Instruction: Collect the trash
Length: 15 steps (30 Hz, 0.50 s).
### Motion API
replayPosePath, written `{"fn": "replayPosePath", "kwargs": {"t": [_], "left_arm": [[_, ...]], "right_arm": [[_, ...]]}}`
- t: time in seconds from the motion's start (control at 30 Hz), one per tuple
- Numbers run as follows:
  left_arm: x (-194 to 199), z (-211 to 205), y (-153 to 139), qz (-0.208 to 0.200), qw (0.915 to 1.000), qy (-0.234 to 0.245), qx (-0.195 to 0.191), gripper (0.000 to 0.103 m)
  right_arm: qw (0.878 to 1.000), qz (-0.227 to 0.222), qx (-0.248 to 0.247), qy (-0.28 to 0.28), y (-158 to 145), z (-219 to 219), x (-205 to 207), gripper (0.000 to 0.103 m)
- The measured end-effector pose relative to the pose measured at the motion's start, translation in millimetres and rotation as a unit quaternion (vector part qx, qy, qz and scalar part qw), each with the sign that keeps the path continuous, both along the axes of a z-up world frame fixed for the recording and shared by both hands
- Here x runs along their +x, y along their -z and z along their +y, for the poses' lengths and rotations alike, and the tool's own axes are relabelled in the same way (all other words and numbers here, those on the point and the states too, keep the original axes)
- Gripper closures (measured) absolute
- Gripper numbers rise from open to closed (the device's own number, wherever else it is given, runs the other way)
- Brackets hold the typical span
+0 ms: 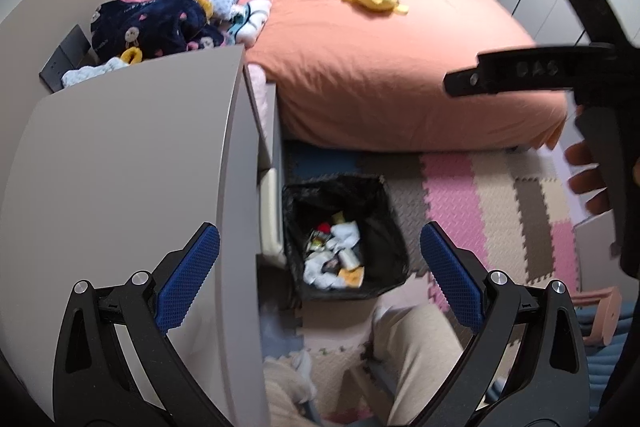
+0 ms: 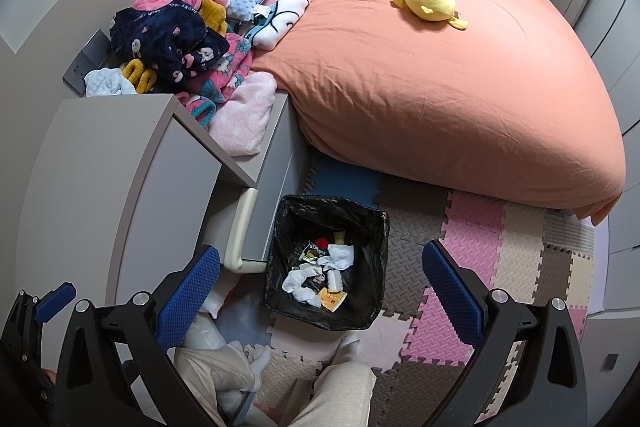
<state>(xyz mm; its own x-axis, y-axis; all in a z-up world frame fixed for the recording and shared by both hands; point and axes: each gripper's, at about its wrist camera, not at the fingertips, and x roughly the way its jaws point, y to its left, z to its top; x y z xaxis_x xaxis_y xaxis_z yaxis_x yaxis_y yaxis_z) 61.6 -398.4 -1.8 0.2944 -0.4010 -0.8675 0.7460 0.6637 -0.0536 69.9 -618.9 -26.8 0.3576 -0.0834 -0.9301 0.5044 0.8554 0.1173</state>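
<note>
The black-lined square trash bin (image 2: 326, 263) is seen on the foam floor mat (image 2: 472, 239), beside the grey desk (image 2: 120, 163); crumpled white tissues and wrappers (image 2: 320, 273), seemingly, lie inside. Both the left gripper (image 1: 320, 275) and the right gripper (image 2: 322, 291) are held spread, empty, above it.

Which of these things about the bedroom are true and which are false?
1. The trash bin sits on the floor beside the bed. True.
2. The bin is empty. False: crumpled paper and wrappers lie inside.
3. A yellow plush toy lies on the bed. True.
4. The left claw is squeezing a tissue. False: it is open, holding nothing.
5. The right claw is open. True.
</note>
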Motion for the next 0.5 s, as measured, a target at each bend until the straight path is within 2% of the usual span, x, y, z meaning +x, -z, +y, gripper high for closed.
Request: {"fn": "replayPosePath", "kwargs": {"t": [0.17, 0.5], "left_arm": [[-4, 1, -4, -0.049, 0.9987, -0.014, 0.008, 0.006], [6, 3, 1, -0.014, 0.9995, -0.026, 0.014, 0.006]], "right_arm": [[1.0, 0.001, 0.001, 0.0, 1, -3, -2, 0.002], [1.0, -0.001, 0.001, -0.002, 2, -6, -2, 0.002]]}}
